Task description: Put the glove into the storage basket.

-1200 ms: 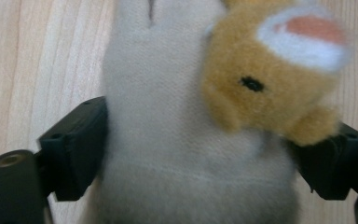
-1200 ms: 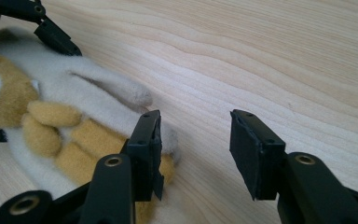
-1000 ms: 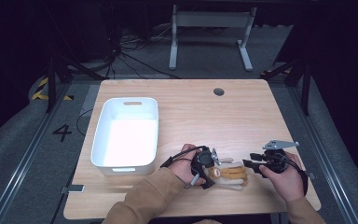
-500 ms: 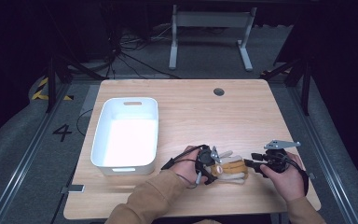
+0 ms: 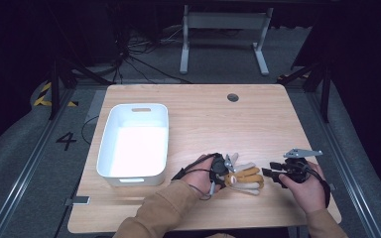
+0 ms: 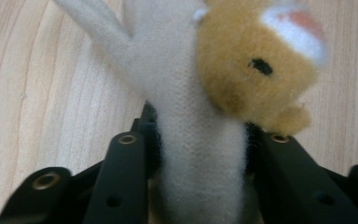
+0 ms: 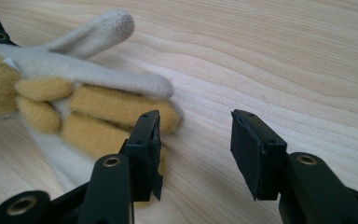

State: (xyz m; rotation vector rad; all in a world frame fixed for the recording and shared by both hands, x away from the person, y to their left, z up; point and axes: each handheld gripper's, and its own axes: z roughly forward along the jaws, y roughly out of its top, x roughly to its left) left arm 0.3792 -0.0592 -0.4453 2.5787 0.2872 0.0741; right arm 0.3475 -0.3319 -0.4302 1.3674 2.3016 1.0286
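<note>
High view: soft toy [image 5: 245, 177] lies near the table's [image 5: 203, 119] front edge, right of the white bin [image 5: 135, 141]; left gripper [image 5: 226, 171] at its left end, right gripper [image 5: 270, 174] just beside its right end. Left gripper view: jaws have just been closing and now pinch the toy's pale limb [image 6: 200, 154]. Grasp step looks in hand. Right gripper view: jaws spread, nothing between them, toy beside the left jaw. Next move likely: lift, carry left to the bin, keep the pinch firm.
</note>
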